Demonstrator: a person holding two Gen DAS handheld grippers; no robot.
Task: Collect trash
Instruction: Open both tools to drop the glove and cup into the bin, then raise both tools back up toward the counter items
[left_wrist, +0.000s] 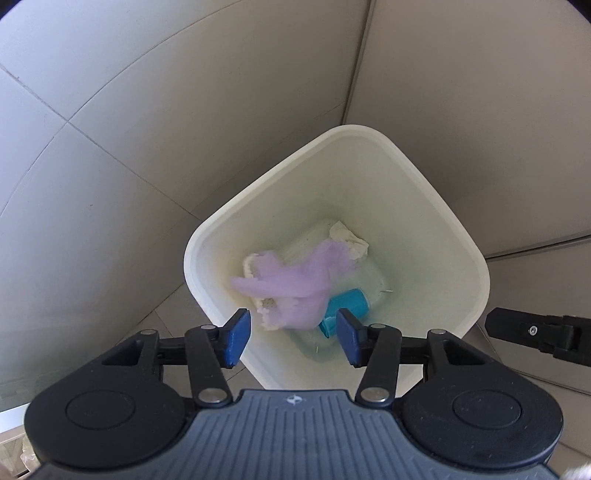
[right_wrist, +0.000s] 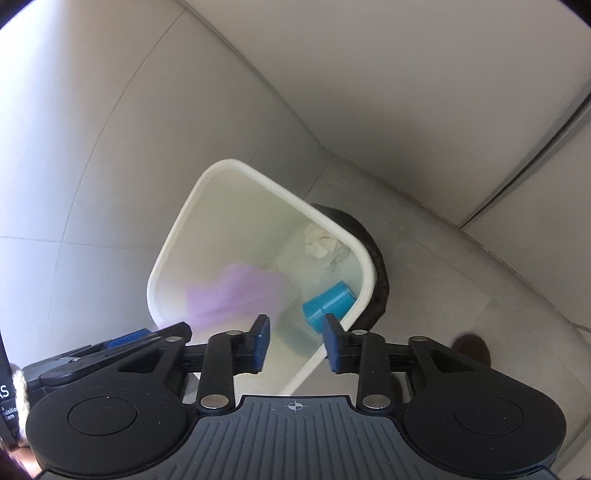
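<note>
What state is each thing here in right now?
Bin: upright, no lid, partly filled.
Purple piece: blurred, loose inside the bin.
Blue cup: lying on its side at the bottom.
White paper wad: crumpled, in the bin.
Left claw: open, empty.
Right claw: open, empty.

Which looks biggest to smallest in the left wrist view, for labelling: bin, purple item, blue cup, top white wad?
1. bin
2. purple item, blurred
3. and 4. blue cup and white wad: similar, cup partly hidden.

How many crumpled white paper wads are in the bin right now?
3 visible in the bin: one at the far corner, two on the near side under the blurred purple item and; more may be hidden.
</note>
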